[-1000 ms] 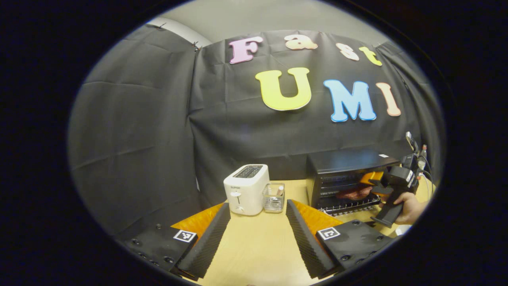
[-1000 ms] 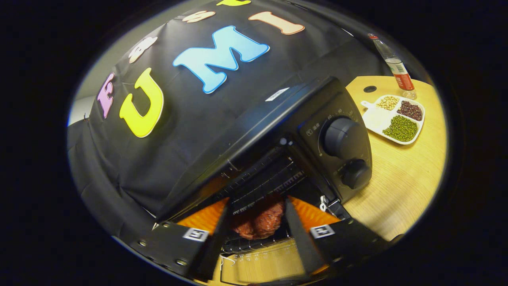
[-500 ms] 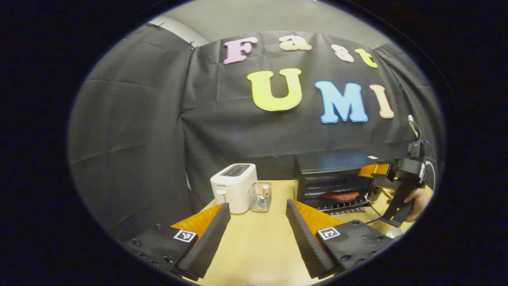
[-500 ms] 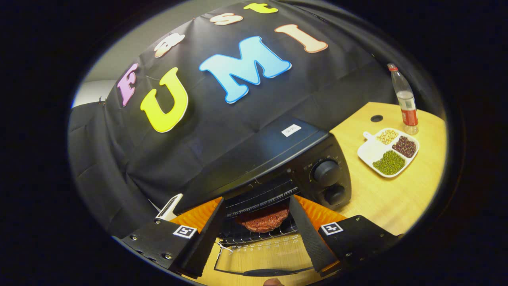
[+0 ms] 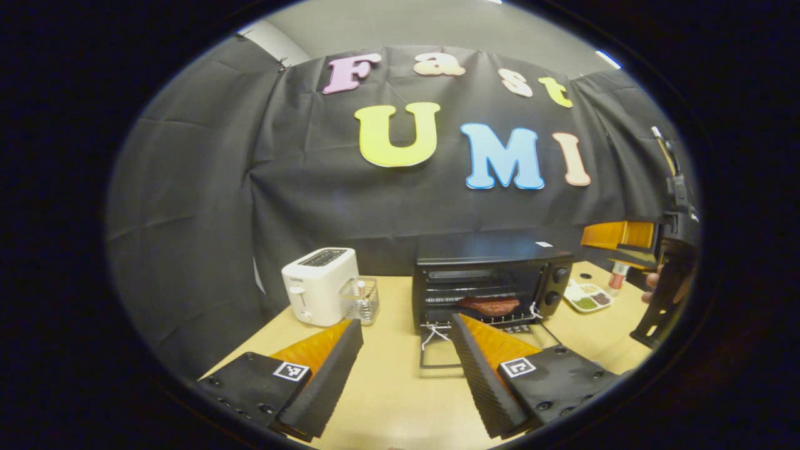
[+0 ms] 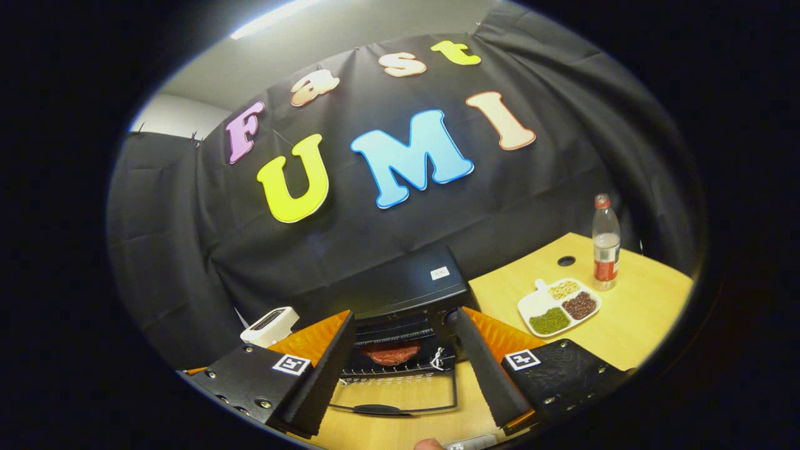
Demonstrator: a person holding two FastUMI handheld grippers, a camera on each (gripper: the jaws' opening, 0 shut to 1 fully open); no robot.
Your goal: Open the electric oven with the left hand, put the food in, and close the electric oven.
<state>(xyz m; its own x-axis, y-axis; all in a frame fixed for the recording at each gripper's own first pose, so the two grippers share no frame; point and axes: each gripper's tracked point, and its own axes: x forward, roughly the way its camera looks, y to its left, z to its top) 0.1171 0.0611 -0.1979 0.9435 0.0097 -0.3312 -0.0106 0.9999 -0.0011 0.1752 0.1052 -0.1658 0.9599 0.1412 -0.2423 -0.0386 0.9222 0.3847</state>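
Left gripper view: the left tool (image 5: 406, 369) hangs above the bench (image 5: 387, 400), fingers spread wide, holding nothing. The electric oven (image 5: 490, 281) stands open, its glass door (image 6: 400, 394) folded flat, with the food (image 5: 489, 305) resting on the rack inside. The right tool (image 6: 406, 375) is likewise agape and empty, facing the oven. A toaster (image 5: 319, 284) stands left of the oven.
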